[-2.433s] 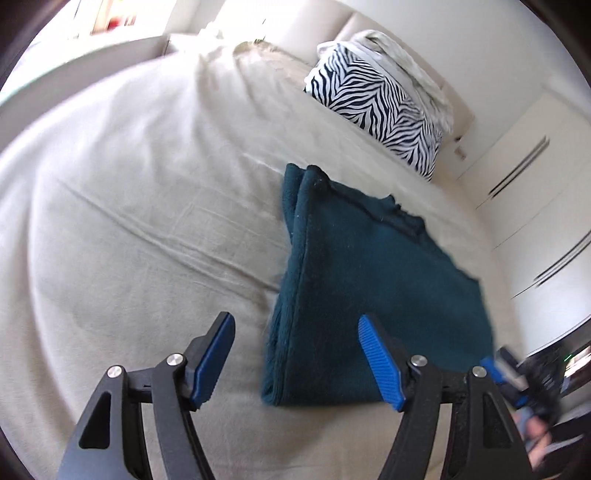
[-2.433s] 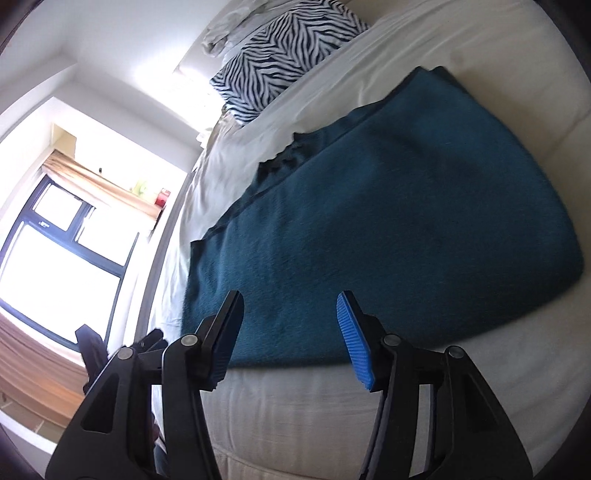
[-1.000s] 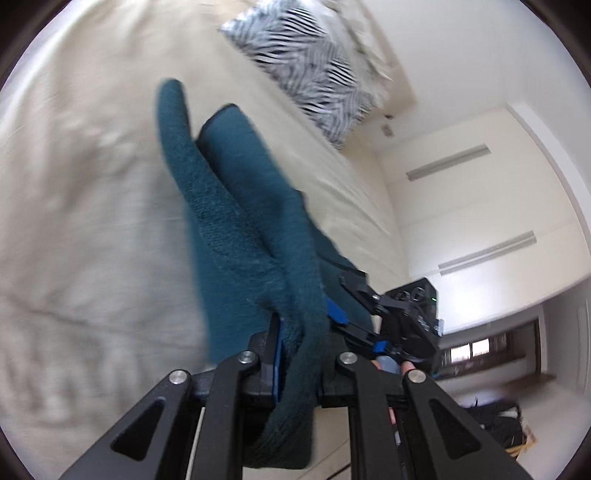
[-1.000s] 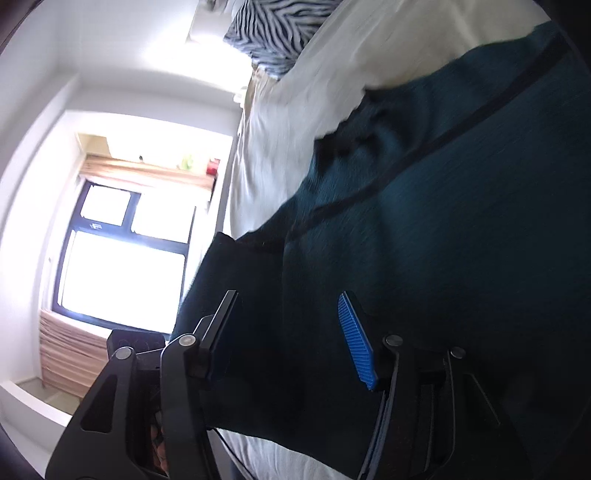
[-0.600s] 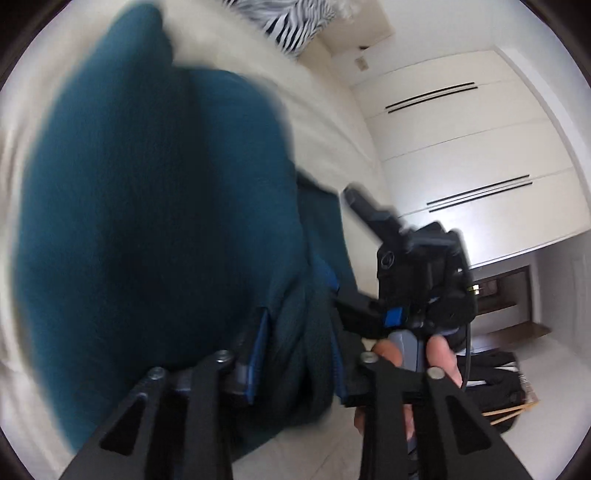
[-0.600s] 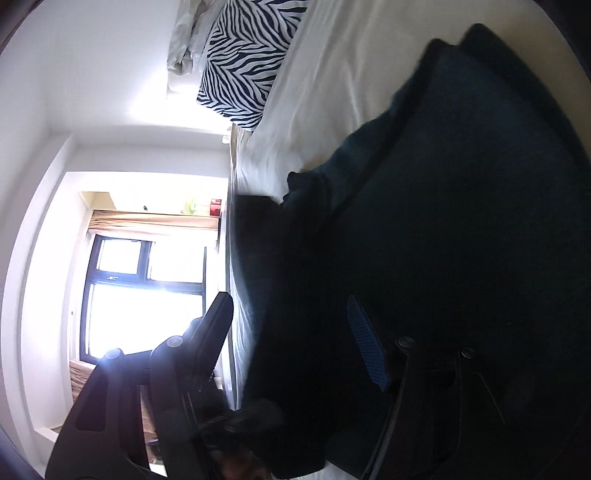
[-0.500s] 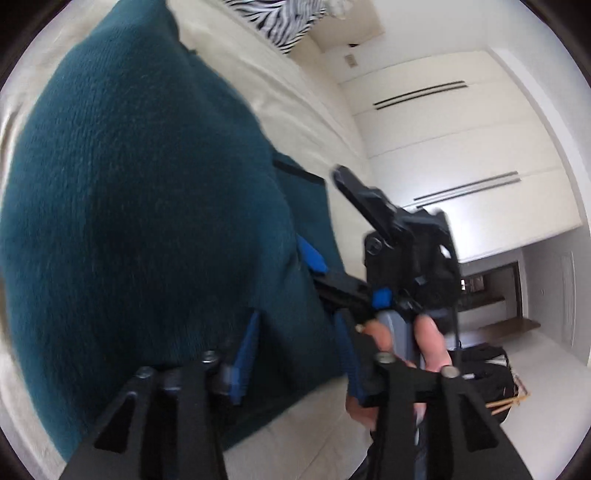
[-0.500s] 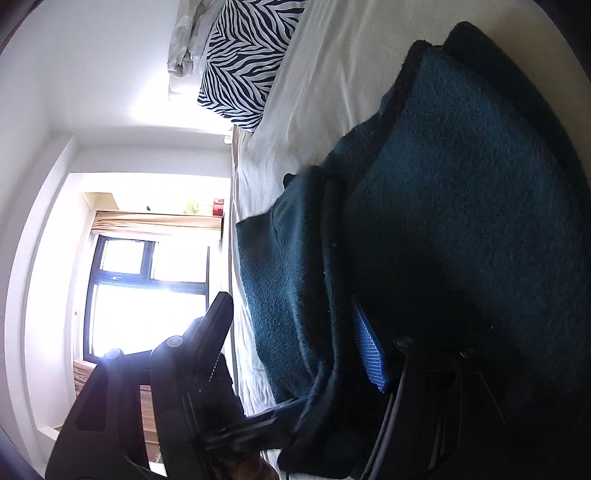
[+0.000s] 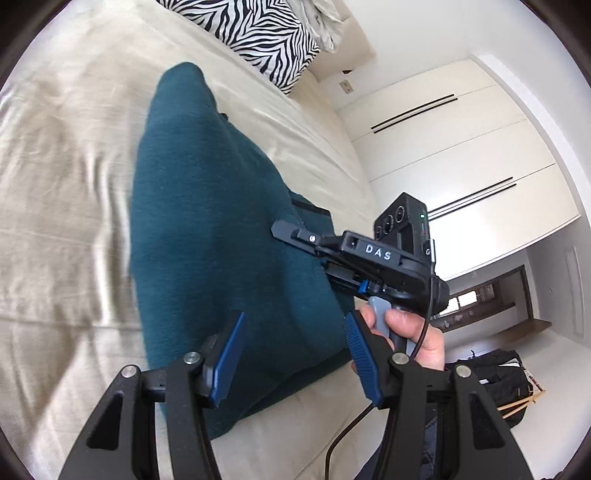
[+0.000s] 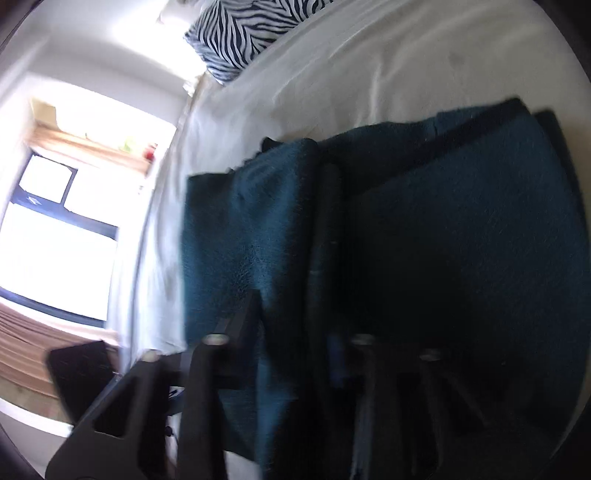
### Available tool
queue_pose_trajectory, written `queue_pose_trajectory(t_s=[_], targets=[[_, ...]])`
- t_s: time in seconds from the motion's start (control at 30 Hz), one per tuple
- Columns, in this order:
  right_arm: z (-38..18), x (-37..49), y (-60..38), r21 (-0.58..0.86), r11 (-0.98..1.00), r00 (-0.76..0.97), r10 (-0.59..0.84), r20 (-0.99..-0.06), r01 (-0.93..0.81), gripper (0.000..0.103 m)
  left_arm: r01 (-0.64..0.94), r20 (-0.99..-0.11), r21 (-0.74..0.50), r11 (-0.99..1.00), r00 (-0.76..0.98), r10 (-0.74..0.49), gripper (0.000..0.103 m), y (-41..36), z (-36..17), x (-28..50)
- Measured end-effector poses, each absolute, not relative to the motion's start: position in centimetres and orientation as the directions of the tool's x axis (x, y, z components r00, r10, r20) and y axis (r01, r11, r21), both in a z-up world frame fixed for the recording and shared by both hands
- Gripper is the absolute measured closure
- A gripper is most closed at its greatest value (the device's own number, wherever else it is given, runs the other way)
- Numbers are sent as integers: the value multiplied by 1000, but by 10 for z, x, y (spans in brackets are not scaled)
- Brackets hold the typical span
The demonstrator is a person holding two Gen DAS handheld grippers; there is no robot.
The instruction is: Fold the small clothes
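Note:
A dark teal fleece cloth (image 9: 214,229) lies folded over itself on the beige bed (image 9: 55,184). My left gripper (image 9: 295,354) hovers over the cloth's near end. Its blue pads (image 9: 229,350) stand apart and are still opening, and they press on nothing. My right gripper (image 9: 299,245), held by a hand (image 9: 406,328), reaches in from the right onto the cloth's edge. In the blurred, dark right wrist view the right gripper (image 10: 295,332) is closing. A thick fold of the cloth (image 10: 480,240) fills the narrow gap between its fingers.
A zebra-print pillow (image 9: 251,33) lies at the head of the bed. White wardrobe doors (image 9: 461,155) stand beyond the bed's right side, with a black bag (image 9: 491,376) on the floor. A bright window (image 10: 55,240) is on the other side.
My left gripper carried the cloth's edge over, let go and opened. The cloth now lies doubled on the bed. My right gripper's jaws have narrowed onto a fold.

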State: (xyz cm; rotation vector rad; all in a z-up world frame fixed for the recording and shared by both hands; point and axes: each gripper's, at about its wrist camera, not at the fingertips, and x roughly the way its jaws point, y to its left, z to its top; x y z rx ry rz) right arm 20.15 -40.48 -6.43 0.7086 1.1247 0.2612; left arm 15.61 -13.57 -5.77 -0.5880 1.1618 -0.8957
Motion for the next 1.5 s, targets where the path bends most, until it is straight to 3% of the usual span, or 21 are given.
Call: queue_pose_trajectory(t_s=[0.07,0.47,0.77,0.9,1.2,1.5], targets=[[-58,199,-406,616,775,449,504,-738,141,88,298,-531,-782,547,140,-836,41,-137,-51,152],[-25,140,-482,609,774,587,414,-695,175,89,340,-549,-754,562,142,-823,40,-152,-41,158],[-62,102,-540,618,741,565,400,-721,264,89,372,-594,-717,589,115,-796,40,-186,-49,156],[-80,102,-548,671,686,586,432,-686,280,89,394,-625,-682,616,124,-771,40,-196,-51,157],[-70,99,-538,643,712,586,403,-703,282,89,413,-642,-660,628,124,-757,38,-196,-55,156],[-81,96,-543,709,629,605,441,-663,318,86,442,-689,-601,666,137,-712,37,-205,-57,150]])
